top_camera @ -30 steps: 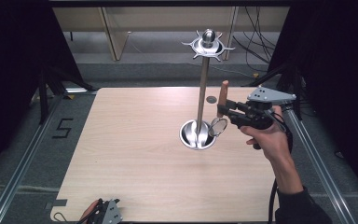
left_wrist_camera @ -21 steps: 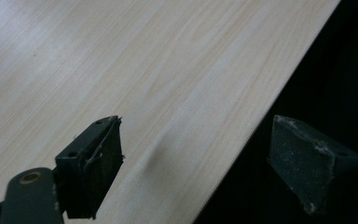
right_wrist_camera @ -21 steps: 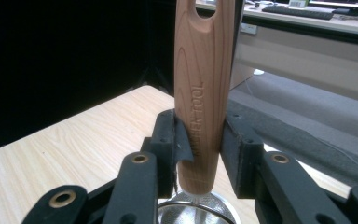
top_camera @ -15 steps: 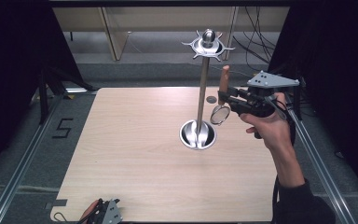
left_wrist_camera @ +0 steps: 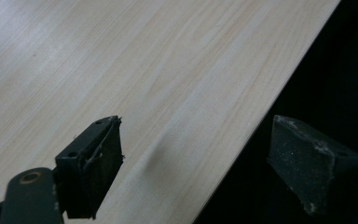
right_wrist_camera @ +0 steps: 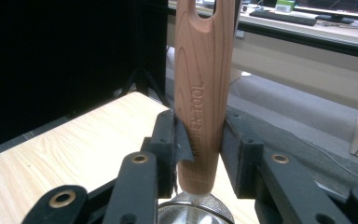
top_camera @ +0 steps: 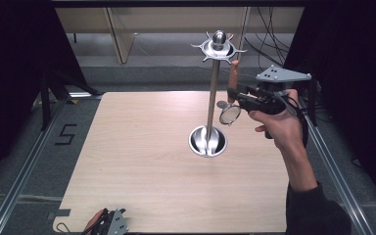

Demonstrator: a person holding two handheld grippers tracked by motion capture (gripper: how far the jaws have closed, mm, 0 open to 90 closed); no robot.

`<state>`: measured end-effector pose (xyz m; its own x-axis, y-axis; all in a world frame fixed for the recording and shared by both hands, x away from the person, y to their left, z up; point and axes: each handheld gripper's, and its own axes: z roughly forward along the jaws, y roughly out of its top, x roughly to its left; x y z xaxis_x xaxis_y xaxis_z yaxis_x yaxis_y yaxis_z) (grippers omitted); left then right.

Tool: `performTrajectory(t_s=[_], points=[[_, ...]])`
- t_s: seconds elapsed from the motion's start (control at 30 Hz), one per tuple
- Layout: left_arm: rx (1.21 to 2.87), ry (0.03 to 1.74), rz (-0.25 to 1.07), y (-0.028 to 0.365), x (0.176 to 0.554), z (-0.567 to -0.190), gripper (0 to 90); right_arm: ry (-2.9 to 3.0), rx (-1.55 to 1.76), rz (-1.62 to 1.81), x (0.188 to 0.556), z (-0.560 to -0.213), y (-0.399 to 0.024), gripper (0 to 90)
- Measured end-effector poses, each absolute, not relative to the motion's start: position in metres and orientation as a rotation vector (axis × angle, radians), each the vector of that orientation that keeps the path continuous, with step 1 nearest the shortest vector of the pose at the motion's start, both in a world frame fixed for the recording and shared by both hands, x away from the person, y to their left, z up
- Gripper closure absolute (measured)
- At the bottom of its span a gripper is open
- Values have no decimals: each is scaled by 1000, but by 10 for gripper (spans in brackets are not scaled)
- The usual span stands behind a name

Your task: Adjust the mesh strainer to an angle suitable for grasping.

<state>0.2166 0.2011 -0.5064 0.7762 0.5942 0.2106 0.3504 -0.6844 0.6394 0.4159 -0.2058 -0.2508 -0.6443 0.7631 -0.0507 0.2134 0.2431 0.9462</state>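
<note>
We see the right gripper (top_camera: pixel 240 99) clamped on the light-brown wooden handle of a small round metal-mesh strainer (right_wrist_camera: pixel 204 93); the handle stands upright between its jaws, the mesh bowl hanging just below them. Just beside this gripper, on its far side, rises the tall chrome utensil stand (top_camera: pixel 212 98) with a hooked crown above it. Our left gripper (left_wrist_camera: pixel 205 172) rests at the pale wooden table (top_camera: pixel 142 161) edge, jaws wide apart, nothing between them.
</note>
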Motion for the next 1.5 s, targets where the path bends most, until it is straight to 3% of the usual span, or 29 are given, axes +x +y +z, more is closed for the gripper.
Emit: performTrajectory(t_s=[1.13, 1.5], points=[[2380, 701, 545, 201, 217, -506, 168, 2048, 930, 1393, 434, -254, -197, 684], [2384, 695, 545, 201, 218, -507, 168, 2015, 963, 1447, 423, -262, -204, 531]])
